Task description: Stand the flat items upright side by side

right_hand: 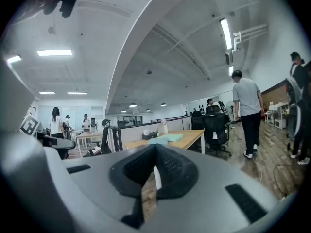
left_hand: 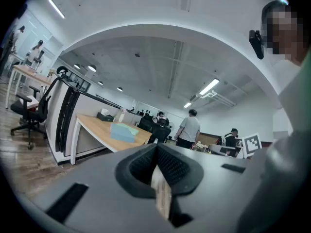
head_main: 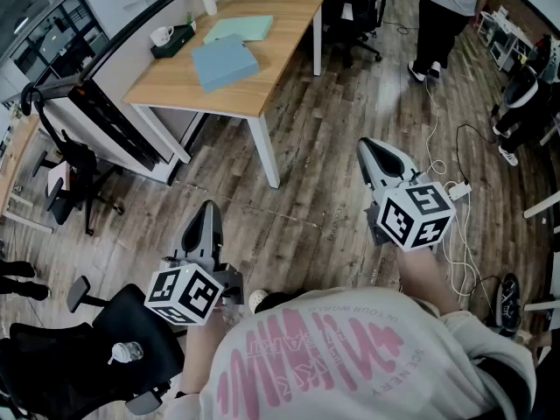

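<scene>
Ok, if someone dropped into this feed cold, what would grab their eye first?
Up front, the left gripper and right gripper hang over the wood floor, jaws closed with nothing between them. Beyond them, the wooden table carries a blue flat item and a green flat item, both lying flat. A person stands at the upper right of the head view.

Open-plan office: wooden desk (head_main: 284, 55); swivel chairs (right_hand: 215, 126); ceiling strip lights (right_hand: 54, 53)
</scene>
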`<state>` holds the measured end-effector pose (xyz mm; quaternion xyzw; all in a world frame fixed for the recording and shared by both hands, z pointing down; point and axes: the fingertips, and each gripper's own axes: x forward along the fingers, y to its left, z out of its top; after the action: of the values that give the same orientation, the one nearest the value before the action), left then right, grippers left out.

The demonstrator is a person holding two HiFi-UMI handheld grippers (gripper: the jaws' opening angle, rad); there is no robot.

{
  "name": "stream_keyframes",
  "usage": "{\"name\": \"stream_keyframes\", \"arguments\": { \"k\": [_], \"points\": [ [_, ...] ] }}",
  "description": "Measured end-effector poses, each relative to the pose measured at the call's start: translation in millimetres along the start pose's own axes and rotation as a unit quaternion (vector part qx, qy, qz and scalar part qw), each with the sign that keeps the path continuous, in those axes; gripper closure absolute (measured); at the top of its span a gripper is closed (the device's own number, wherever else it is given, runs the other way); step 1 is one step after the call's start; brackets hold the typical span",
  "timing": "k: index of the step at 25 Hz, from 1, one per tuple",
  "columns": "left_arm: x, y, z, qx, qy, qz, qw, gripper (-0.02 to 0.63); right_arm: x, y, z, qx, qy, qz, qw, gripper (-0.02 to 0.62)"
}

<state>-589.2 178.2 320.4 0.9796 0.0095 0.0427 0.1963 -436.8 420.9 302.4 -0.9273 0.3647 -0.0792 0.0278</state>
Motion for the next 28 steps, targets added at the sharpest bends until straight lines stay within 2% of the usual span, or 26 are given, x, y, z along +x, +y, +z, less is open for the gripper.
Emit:
{"name": "stream_keyframes", "arguments": {
  "k": [9,14,21,24,28],
  "points": [
    [10,7,-2,-0.005,0.005,0.015,0.9999,0.603,20,-5,-6,0.003,0.019,0.012,1.000,0.597],
    [35,33,-2,-0.007,0.020,0.028,0.9994,0.603,60,-12,-21,0.028,0.039,0.017,0.999,0.597],
    [107,98,-4,-0.028,0.055,0.045,0.9971,0.603,149,-35,-39,0.040,0.081,0.007,0.996,0.597],
    [148,122,16,-0.030,0.060,0.041,0.9969,0.603,200,-43,-26,0.051,0.086,0.004,0.995,0.597],
    [199,157,54,-0.027,0.043,0.029,0.9983,0.603,269,-44,0,0.061,0.068,0.010,0.996,0.597]
  ]
}}
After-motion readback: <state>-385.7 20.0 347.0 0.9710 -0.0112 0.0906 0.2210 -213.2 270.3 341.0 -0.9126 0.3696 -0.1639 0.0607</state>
